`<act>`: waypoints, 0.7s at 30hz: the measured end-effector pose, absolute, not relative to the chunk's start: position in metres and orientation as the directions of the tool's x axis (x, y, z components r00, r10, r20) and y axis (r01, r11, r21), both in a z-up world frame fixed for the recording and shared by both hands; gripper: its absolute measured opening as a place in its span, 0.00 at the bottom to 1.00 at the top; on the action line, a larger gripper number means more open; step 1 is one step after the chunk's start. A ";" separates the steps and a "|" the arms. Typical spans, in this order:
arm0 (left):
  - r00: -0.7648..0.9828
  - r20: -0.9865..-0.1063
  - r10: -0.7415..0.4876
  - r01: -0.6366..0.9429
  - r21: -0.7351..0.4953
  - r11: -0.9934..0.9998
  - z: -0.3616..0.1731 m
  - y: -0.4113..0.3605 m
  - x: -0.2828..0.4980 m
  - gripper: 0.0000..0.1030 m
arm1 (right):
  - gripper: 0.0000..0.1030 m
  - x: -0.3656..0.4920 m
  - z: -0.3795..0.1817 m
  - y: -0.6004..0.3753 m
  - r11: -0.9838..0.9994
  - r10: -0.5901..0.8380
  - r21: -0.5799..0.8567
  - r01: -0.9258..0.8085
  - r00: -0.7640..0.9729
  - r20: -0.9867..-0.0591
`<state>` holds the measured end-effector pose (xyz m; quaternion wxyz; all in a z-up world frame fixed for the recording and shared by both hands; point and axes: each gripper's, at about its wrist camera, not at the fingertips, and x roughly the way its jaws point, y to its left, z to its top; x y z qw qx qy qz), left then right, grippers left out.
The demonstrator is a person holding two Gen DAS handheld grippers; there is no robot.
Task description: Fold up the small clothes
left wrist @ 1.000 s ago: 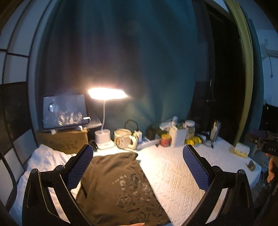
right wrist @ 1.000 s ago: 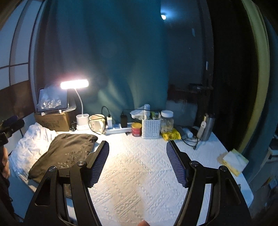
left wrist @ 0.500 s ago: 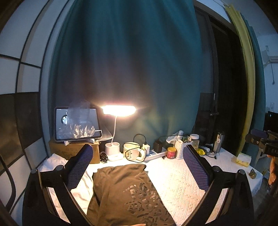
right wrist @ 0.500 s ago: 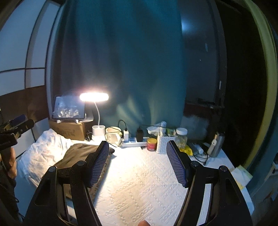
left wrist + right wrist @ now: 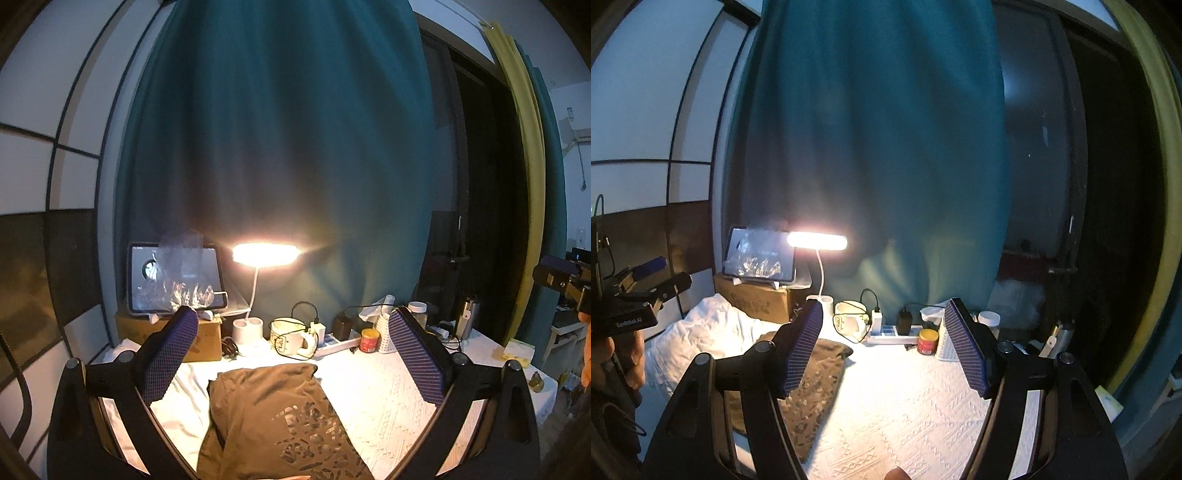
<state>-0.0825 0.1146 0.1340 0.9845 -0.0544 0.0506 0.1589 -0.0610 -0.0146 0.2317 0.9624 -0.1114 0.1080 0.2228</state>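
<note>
A folded olive-brown shirt [image 5: 273, 417] with a printed pattern lies on the white patterned tablecloth [image 5: 373, 398], partly over a crumpled white cloth [image 5: 184, 410]. My left gripper [image 5: 291, 354] is open and empty, raised above and in front of the shirt. My right gripper [image 5: 882, 347] is open and empty, raised to the right of the shirt [image 5: 816, 384]. The left gripper's body [image 5: 631, 306] also shows at the left edge of the right wrist view.
At the table's back stand a lit desk lamp [image 5: 264, 254], a tablet [image 5: 175, 277] on a cardboard box, a mug [image 5: 290, 336], a power strip [image 5: 890, 330], a red tin [image 5: 369, 339], a white basket and jars. A teal curtain hangs behind.
Both grippers have tilted upward and drawn back, so the table sits lower in both views. The shirt has not moved. Both stay open.
</note>
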 end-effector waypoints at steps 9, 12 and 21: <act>0.943 -0.108 0.313 -0.322 -0.072 0.944 0.142 0.111 -0.083 0.99 | 0.70 -0.056 0.230 -0.018 0.882 0.406 -0.135 -0.451 0.874 -0.266; 0.944 -0.111 0.310 -0.319 -0.074 0.945 0.141 0.112 -0.081 0.99 | 0.70 -0.054 0.229 -0.020 0.883 0.406 -0.129 -0.451 0.873 -0.272; 0.941 -0.132 0.312 -0.322 -0.069 0.944 0.137 0.110 -0.076 0.99 | 0.70 -0.051 0.227 -0.026 0.890 0.398 -0.114 -0.442 0.873 -0.281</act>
